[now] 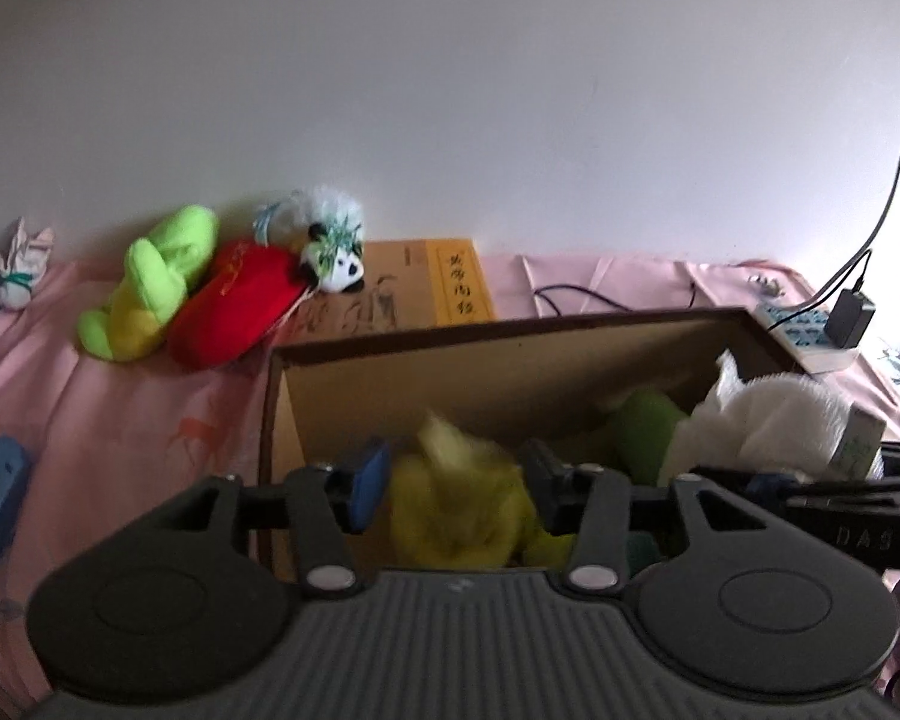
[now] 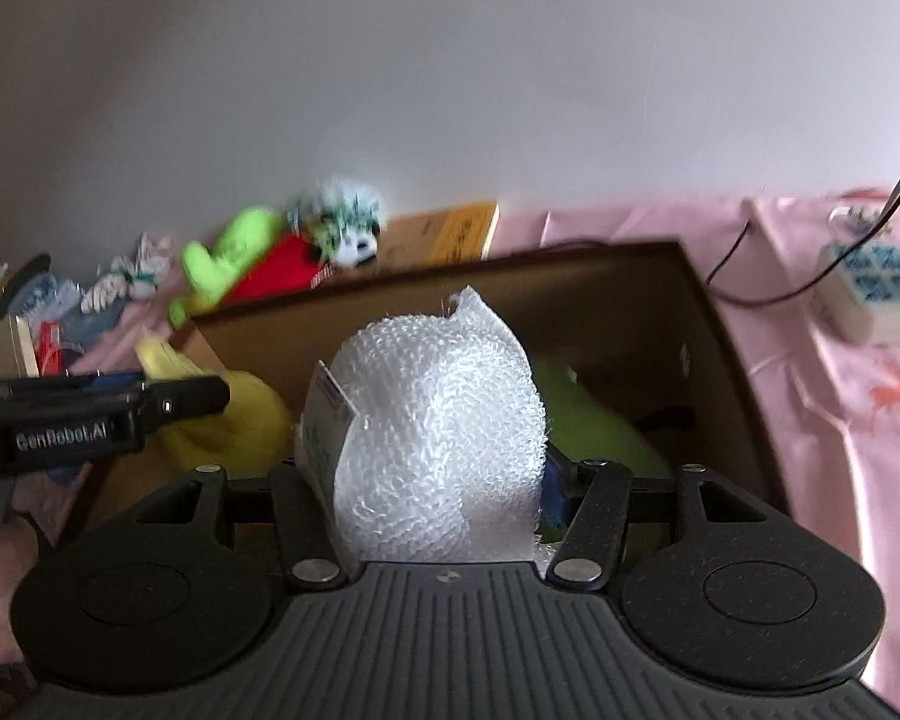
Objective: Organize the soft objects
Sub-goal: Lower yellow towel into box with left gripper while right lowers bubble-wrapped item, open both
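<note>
Inside the cardboard box, the left half by its far wall lies bare; a green plush crowds the right side, and toys plus a book block beyond its far-left corner

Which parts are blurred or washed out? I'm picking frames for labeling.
Left wrist view: the yellow plush in the left gripper is motion-smeared; right edge glares. Right wrist view: white towel sharp, panda toy and green plush smeared.
</note>
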A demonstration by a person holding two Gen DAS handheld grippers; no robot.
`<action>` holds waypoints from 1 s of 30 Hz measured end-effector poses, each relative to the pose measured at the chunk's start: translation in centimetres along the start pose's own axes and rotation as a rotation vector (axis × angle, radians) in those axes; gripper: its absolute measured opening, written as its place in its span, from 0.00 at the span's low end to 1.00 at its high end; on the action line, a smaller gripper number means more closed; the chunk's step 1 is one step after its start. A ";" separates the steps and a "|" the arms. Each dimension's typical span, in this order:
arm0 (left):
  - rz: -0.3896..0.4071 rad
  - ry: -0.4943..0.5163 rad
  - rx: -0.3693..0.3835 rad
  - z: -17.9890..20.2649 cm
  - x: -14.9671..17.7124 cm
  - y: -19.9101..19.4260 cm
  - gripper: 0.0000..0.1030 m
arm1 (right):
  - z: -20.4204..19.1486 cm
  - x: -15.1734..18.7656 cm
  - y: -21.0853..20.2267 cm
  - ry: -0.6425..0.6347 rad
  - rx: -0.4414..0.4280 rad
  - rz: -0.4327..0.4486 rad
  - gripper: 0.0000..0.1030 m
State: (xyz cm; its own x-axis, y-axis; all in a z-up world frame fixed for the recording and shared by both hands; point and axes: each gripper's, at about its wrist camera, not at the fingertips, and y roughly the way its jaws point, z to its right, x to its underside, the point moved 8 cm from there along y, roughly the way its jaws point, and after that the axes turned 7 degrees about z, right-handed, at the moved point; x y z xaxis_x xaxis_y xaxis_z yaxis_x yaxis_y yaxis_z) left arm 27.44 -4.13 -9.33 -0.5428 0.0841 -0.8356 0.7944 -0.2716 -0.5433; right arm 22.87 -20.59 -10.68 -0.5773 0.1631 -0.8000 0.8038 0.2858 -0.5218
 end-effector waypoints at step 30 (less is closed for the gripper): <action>0.024 -0.078 0.011 -0.4 0.7 -8.1 0.62 | 0.4 2.5 -5.0 0.118 0.028 -0.098 0.42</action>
State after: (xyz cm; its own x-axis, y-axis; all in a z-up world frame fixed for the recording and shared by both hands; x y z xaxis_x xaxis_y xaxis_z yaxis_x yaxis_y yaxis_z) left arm 20.76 -1.55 -5.55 -0.5434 0.0029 -0.8395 0.8046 -0.2834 -0.5218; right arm 17.45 -21.97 -10.20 -0.6646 0.2464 -0.7054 0.7457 0.2797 -0.6048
